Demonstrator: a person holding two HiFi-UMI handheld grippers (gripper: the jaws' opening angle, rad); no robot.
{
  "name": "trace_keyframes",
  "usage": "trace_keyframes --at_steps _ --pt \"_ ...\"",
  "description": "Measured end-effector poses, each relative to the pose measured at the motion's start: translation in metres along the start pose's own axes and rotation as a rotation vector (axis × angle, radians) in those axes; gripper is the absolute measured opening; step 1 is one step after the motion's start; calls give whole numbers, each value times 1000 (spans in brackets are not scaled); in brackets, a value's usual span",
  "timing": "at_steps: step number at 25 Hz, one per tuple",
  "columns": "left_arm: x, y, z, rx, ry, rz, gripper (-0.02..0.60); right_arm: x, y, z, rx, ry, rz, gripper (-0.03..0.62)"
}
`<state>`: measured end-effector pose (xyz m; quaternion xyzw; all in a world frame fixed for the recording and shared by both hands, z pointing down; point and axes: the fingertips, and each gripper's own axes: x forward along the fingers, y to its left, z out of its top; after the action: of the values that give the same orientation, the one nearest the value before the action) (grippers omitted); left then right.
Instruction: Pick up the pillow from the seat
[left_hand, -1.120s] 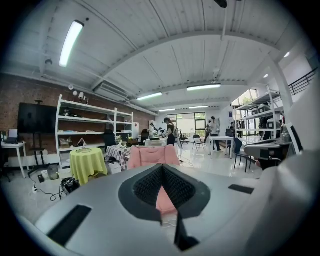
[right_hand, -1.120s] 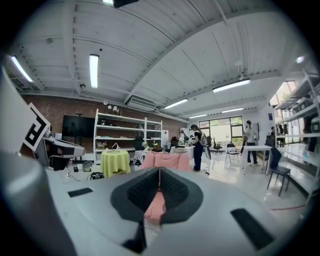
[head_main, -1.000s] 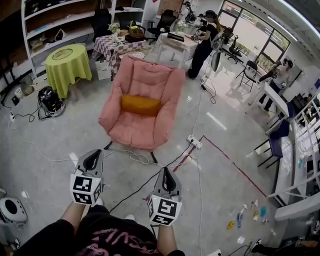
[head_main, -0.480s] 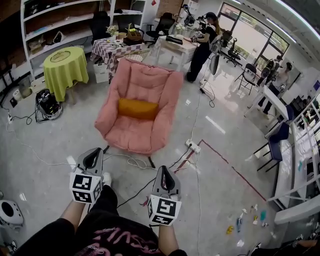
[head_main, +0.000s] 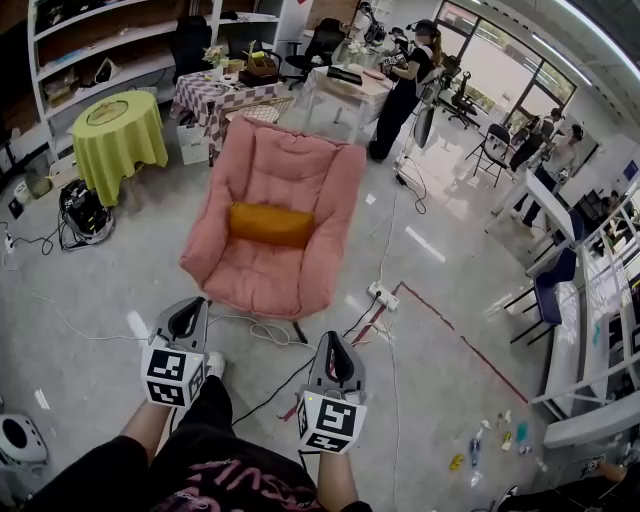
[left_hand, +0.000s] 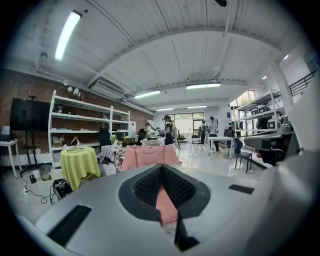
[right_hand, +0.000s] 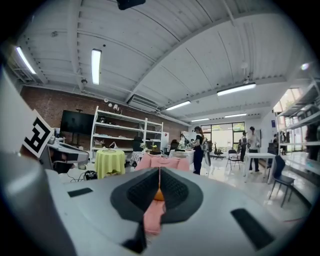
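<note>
An orange pillow (head_main: 270, 225) lies across the seat of a pink padded armchair (head_main: 290, 165) in the middle of the floor. My left gripper (head_main: 189, 309) and right gripper (head_main: 331, 346) hang side by side in front of the chair, well short of it, both shut and empty. In the left gripper view the armchair (left_hand: 148, 155) shows beyond the closed jaws. In the right gripper view a sliver of the pillow (right_hand: 158, 195) and the armchair (right_hand: 161, 161) show past the closed jaws.
Cables (head_main: 262, 330) and a power strip (head_main: 381, 295) lie on the floor by the chair's legs. A yellow-green round table (head_main: 116, 130) stands at the left, a checkered table (head_main: 215, 95) behind the chair. People stand at the back right. Red tape (head_main: 465, 335) marks the floor.
The view has moved closer to the armchair, which now sits lower and larger in the head view. Both grippers keep the same place in the view and stay shut.
</note>
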<state>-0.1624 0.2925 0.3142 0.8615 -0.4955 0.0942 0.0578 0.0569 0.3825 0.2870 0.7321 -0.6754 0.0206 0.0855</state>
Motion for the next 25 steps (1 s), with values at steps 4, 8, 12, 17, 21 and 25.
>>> trace_keyframes --at_steps 4,8,12,17,21,25 --pt "31 18 -3 -6 29 -1 9 34 4 -2 12 30 3 20" --pt "65 32 -3 -10 51 -11 9 73 4 0 17 47 2 20" --pt "102 54 -1 -5 79 -25 9 119 12 5 8 66 -5 20" --pt "151 87 5 -8 111 -49 9 176 27 11 13 97 -9 20" --pt "190 116 14 -19 113 -63 9 222 37 15 38 111 -24 20" --pt "223 140 23 -25 80 -79 9 262 41 20 47 115 -50 20"
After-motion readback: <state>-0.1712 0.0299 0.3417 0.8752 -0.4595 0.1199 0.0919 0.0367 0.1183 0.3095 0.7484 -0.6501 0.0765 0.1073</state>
